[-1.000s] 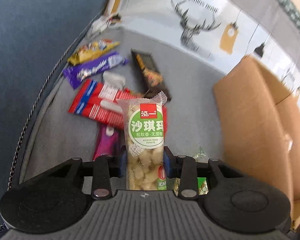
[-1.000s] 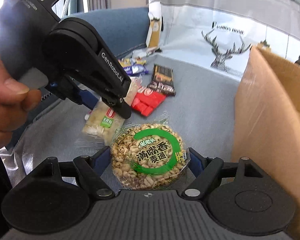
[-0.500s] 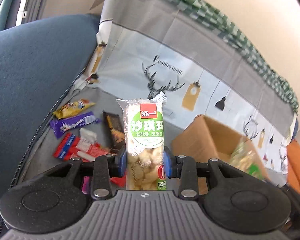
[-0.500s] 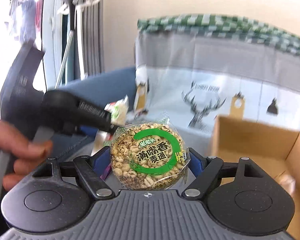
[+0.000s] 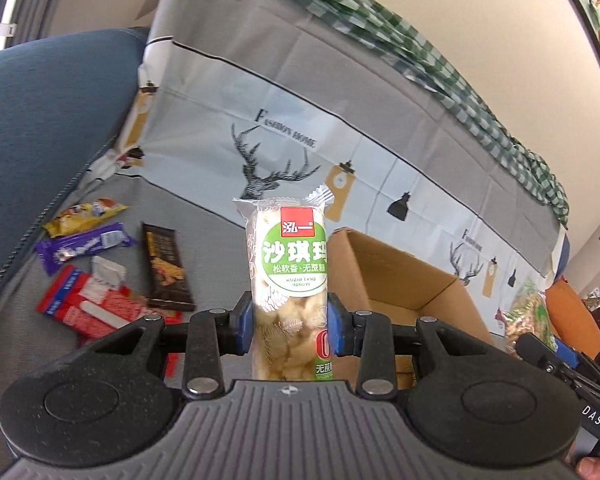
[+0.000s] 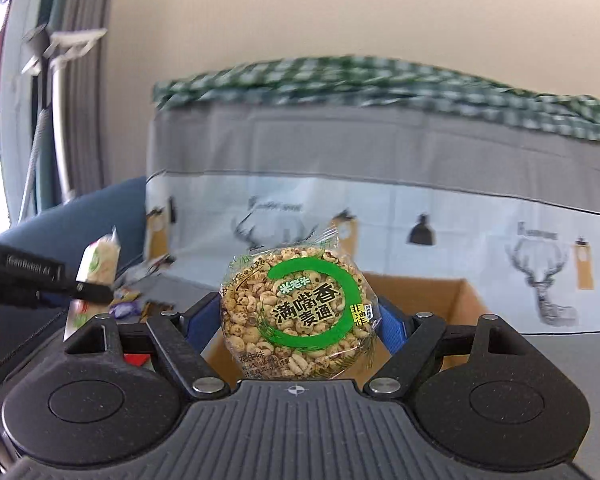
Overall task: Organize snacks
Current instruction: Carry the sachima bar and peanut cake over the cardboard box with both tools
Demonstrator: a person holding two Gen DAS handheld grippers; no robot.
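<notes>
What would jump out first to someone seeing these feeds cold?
Each gripper holds a snack up in the middle of its own view: the left gripper clamps a tall green-labelled pastry pack, the right gripper a round puffed-grain cake. An open cardboard box waits just beyond, and loose snack bars lie scattered on the grey cover to the left.

a green label with white characters and a red square is carried by the clear-wrapped snack (image 5: 288,280). left of it, purple (image 5: 82,246), yellow (image 5: 82,216), red-and-white (image 5: 88,308) and dark brown (image 5: 166,268) wrappers are seen; right of it, a tan cardboard box (image 5: 400,280). behind it, a grey cloth (image 5: 260,120) is printed with black deer.
</notes>
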